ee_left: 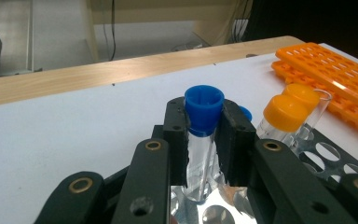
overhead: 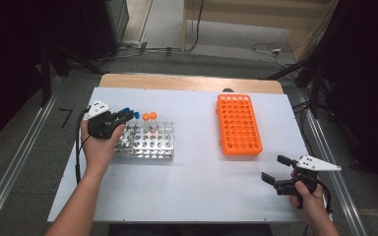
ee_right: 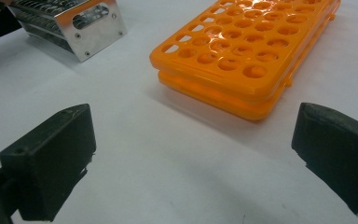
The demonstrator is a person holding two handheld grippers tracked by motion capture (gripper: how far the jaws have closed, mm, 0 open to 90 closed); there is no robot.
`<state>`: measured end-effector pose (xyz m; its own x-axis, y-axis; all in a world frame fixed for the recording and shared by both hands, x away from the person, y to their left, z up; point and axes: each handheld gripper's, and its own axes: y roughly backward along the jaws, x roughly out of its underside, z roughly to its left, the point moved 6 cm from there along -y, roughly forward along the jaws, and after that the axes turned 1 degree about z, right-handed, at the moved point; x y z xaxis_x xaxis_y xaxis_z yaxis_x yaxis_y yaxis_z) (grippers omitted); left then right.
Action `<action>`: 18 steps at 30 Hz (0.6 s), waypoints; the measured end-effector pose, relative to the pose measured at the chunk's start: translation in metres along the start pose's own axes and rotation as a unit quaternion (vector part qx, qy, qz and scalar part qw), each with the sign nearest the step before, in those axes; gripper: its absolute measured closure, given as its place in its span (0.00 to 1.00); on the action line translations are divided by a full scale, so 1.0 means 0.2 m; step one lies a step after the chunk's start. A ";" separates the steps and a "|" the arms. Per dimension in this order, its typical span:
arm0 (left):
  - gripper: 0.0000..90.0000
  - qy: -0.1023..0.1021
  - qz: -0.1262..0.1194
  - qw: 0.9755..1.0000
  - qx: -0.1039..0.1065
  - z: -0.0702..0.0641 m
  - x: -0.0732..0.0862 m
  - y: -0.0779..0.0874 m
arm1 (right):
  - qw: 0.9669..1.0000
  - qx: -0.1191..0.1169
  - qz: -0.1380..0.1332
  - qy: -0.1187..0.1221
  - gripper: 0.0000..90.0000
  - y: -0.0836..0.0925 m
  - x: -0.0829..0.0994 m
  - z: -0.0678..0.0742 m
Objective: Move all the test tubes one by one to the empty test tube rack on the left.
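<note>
The left tongs (overhead: 126, 114) are clenched on a clear tube with a blue cap (ee_left: 203, 122), their two black pads pressing its sides just under the cap. The tube stands upright, its lower end down in a hole at the far left corner of the metal rack (overhead: 150, 142). In the left gripper view a second blue cap (ee_left: 245, 113) peeks out just behind the right pad. Two tubes with orange caps (ee_left: 286, 113) stand in the same rack a little to the right, side by side and close to each other, apart from the held tube.

The metal rack sits on the left half of the white tabletop (overhead: 192, 182), with the person's left hand (overhead: 98, 145) lying against its left end. An orange rack (overhead: 237, 124) lies on the right half, well apart from the metal one, all its holes bare.

The right tongs (overhead: 274, 169) are released, their jaws spread wide with nothing between them. They hang low over the tabletop near the right front corner, pointing towards the orange rack, which lies just ahead of them in the right gripper view.
</note>
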<state>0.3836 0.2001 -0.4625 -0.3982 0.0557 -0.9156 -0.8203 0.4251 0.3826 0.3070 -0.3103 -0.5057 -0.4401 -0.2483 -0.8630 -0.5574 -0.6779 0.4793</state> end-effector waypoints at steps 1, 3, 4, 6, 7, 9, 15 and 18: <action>0.84 -0.001 0.005 1.000 -0.002 0.00 0.00 0.00 | 1.000 0.000 0.000 0.000 0.00 0.00 0.00 0.00; 0.84 0.001 0.011 1.000 -0.002 0.00 0.01 -0.01 | 1.000 0.000 0.000 0.000 0.00 0.00 0.00 0.00; 0.83 0.001 0.014 1.000 -0.002 0.00 0.01 -0.01 | 1.000 0.001 0.001 -0.001 0.00 0.00 0.00 0.00; 0.81 0.004 0.019 1.000 -0.002 -0.01 0.01 -0.01 | 1.000 0.000 0.001 -0.001 0.00 0.00 0.00 0.00; 0.81 0.004 0.021 1.000 -0.001 -0.01 0.01 -0.01 | 1.000 0.000 0.001 -0.001 0.00 0.00 0.00 0.00; 0.77 0.008 0.022 1.000 0.000 -0.01 0.01 -0.01 | 1.000 0.001 0.002 -0.001 0.00 0.00 0.00 0.00; 0.65 0.011 0.016 1.000 0.005 0.00 0.00 0.02 | 1.000 0.001 0.000 -0.001 0.00 0.00 0.00 0.00; 0.60 0.013 0.010 1.000 0.013 -0.01 0.00 0.04 | 1.000 0.001 0.000 0.000 0.00 0.00 0.00 0.00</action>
<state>0.3774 0.2021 -0.4591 -0.4246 0.0411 -0.9044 -0.8011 0.4484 0.3965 0.3071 -0.3111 -0.5060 -0.4408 -0.2479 -0.8627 -0.5588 -0.6763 0.4799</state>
